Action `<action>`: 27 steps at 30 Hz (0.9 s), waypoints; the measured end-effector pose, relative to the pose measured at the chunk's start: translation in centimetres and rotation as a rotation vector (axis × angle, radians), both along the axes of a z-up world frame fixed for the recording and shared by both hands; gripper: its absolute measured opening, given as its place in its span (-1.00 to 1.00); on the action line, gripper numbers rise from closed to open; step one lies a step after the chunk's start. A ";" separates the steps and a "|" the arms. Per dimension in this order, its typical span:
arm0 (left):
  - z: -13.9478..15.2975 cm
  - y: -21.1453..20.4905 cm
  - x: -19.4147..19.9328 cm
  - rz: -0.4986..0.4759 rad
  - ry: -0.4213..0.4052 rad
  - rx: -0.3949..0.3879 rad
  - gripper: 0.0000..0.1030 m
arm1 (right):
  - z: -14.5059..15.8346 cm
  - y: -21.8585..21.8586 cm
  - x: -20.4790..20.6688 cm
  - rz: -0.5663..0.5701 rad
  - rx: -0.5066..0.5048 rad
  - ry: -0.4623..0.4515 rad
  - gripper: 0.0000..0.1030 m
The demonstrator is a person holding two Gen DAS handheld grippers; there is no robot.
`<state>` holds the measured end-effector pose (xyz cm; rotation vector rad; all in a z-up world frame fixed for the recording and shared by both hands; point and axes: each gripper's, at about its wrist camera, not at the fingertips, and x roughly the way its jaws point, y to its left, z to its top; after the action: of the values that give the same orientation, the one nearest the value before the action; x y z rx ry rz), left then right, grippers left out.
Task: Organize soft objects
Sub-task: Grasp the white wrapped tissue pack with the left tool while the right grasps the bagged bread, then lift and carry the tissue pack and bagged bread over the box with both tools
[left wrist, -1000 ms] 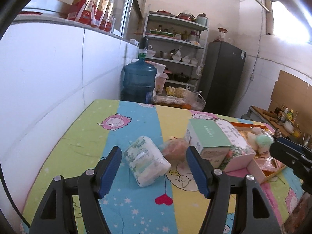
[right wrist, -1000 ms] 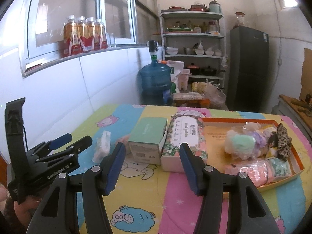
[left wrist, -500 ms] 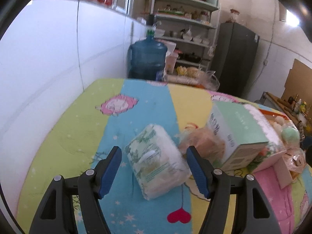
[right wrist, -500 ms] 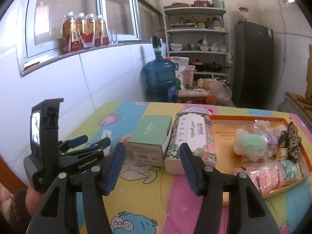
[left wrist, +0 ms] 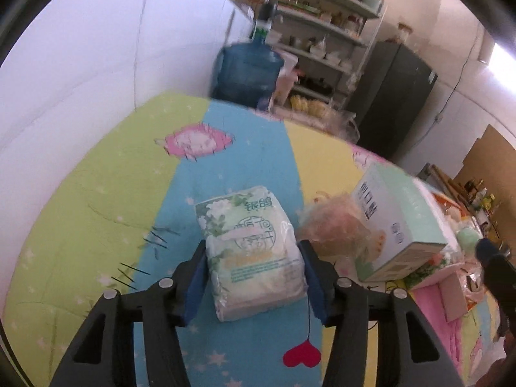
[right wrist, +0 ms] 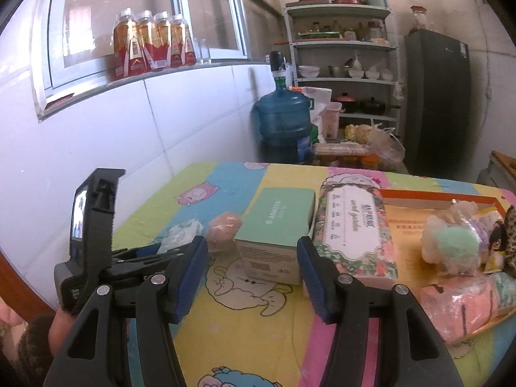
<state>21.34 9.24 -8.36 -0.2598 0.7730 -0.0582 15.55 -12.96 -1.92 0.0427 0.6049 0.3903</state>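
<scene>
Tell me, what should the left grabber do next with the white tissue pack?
Probably finish squeezing: the left gripper is closing with the tissue pack already between its blue pads, lying flat on the tablecloth. Then lift it.

left gripper point(left wrist: 253, 266) closing around tissue pack point(left wrist: 250, 258)

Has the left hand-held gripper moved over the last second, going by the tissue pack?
Yes. The left hand-held gripper has advanced toward the tissue pack, which lies where it did on the blue stripe. The pack now sits between its closing jaws.
</scene>
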 end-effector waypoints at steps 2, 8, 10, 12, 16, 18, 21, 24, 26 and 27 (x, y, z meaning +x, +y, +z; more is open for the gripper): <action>0.9 -0.2 -1.0 0.006 -0.043 0.060 0.05 | 0.0 0.5 0.0 0.014 0.003 -0.003 0.15; 3.4 0.5 -3.3 0.033 -0.144 0.156 0.05 | 0.1 3.4 0.8 0.058 0.011 -0.005 0.15; 4.1 1.3 -3.9 0.044 -0.170 0.161 0.05 | -0.2 4.9 1.4 0.077 -0.002 0.011 0.15; 4.7 2.1 -4.4 0.051 -0.189 0.162 0.05 | -0.6 6.4 2.2 0.099 -0.016 0.026 0.15; 5.3 3.6 -4.4 0.075 -0.221 0.182 0.04 | -1.2 9.1 4.3 0.109 -0.060 0.065 0.15; 5.3 4.4 -4.3 0.077 -0.229 0.165 0.05 | -1.5 10.5 5.4 0.081 -0.107 0.083 0.15; 5.3 5.8 -4.5 0.080 -0.240 0.145 0.05 | -2.3 11.7 6.8 0.032 -0.170 0.128 0.15; 5.3 6.6 -4.3 0.067 -0.248 0.121 0.05 | -3.1 12.5 7.6 -0.024 -0.230 0.158 0.15; 5.2 7.0 -4.3 0.054 -0.253 0.105 0.05 | -3.7 12.8 7.9 -0.065 -0.287 0.163 0.14; 5.2 7.2 -4.5 0.047 -0.257 0.097 0.05 | -3.9 13.0 8.1 -0.085 -0.317 0.160 0.15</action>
<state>16.89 16.40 -3.19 -0.1744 0.5126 -0.0088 23.67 0.08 -5.79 -0.2048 0.8144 0.2065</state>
